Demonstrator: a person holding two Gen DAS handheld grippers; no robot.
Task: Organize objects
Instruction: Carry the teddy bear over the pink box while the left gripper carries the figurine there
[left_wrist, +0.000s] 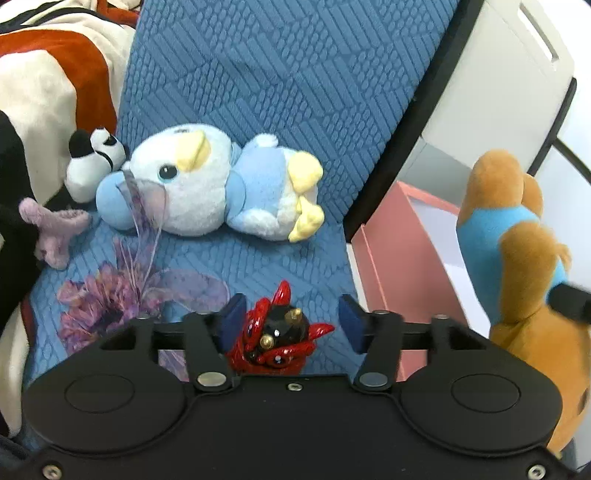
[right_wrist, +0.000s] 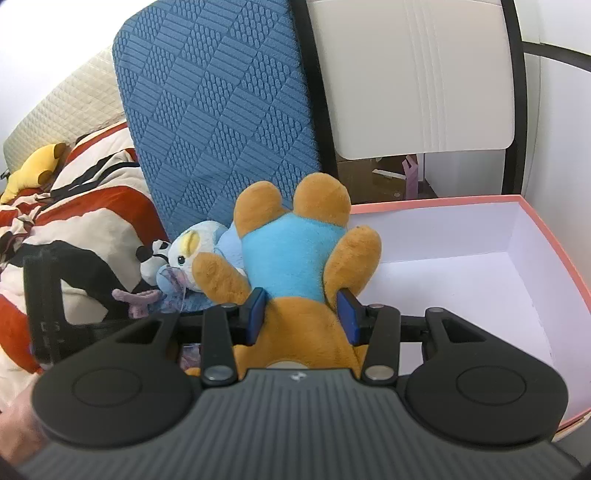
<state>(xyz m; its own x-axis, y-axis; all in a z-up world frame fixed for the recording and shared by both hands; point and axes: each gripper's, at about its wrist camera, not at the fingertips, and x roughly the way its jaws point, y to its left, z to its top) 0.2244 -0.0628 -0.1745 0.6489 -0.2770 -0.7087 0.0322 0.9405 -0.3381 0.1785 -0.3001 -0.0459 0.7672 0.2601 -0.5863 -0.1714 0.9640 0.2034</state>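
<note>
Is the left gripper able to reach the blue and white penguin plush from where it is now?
Probably not at once. The left gripper has a red and black figure between its fingers, seemingly loose. Beyond that, the blue cushion up to the penguin plush looks free.

Both wrist cameras look steeply down, close over the blue cushion (left_wrist: 295, 92); both views share the penguin plush (right_wrist: 188, 249) at left centre.

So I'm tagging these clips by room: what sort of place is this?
Most likely a bedroom or living room at home. Soft toys, such as the blue bird plush, lie on a blue textured cushion beside a rumpled blanket, with an open pink box alongside.
</note>
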